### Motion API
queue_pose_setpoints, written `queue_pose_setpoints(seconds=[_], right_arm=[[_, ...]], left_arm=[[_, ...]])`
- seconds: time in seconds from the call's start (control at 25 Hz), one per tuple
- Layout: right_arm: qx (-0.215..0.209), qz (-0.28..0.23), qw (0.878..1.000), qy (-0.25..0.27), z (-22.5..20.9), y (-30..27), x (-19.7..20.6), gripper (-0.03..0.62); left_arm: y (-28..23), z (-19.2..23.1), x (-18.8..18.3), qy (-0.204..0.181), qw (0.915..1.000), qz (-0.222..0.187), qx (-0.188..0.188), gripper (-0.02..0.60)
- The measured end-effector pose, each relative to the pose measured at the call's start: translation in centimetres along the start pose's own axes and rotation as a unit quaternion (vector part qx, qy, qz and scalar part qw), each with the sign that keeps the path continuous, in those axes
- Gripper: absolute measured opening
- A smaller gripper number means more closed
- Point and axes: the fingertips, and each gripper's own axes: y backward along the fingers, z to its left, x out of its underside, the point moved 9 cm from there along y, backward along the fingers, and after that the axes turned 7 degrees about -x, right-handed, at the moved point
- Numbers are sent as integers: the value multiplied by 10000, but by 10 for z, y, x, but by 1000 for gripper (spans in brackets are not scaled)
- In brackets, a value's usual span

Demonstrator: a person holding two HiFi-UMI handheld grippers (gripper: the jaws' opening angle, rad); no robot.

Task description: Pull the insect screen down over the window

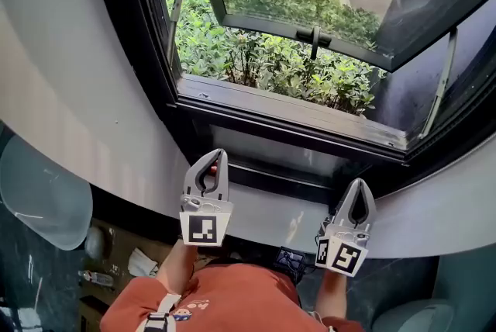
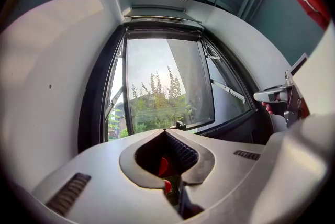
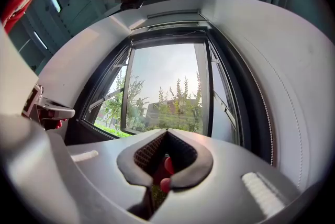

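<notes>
Daylight floods through the window point(image 1: 294, 36); interior dim; gripper views fisheye-warped.

ahead of the left gripper point(image 1: 218, 157), the window frame point(image 1: 294, 115) runs off the head view's top edge; items point(image 1: 99, 277) left of it are too small to identify.
</notes>
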Motion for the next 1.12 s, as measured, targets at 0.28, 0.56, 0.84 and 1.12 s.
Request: queue_pose_setpoints(seconds=[0.28,0.56,0.84,1.12], right_arm=[[-27,-214,9996,167,-2,-11,-11,9],[-57,-428,9987,280,-4,-22,-24,9],[-43,-761,9960,476,-9,-37,-42,9],[25,-1092,9912,742,-17,-51,-64,9]], left_arm=[[-8,2,-11,-59,9999,-104,18,6],[-19,3,-22,-51,9999,-157,50,6],[-29,9,-39,-159,9990,-409,-1,6],[-43,16,-58,-253,9970,-734,-56,6]])
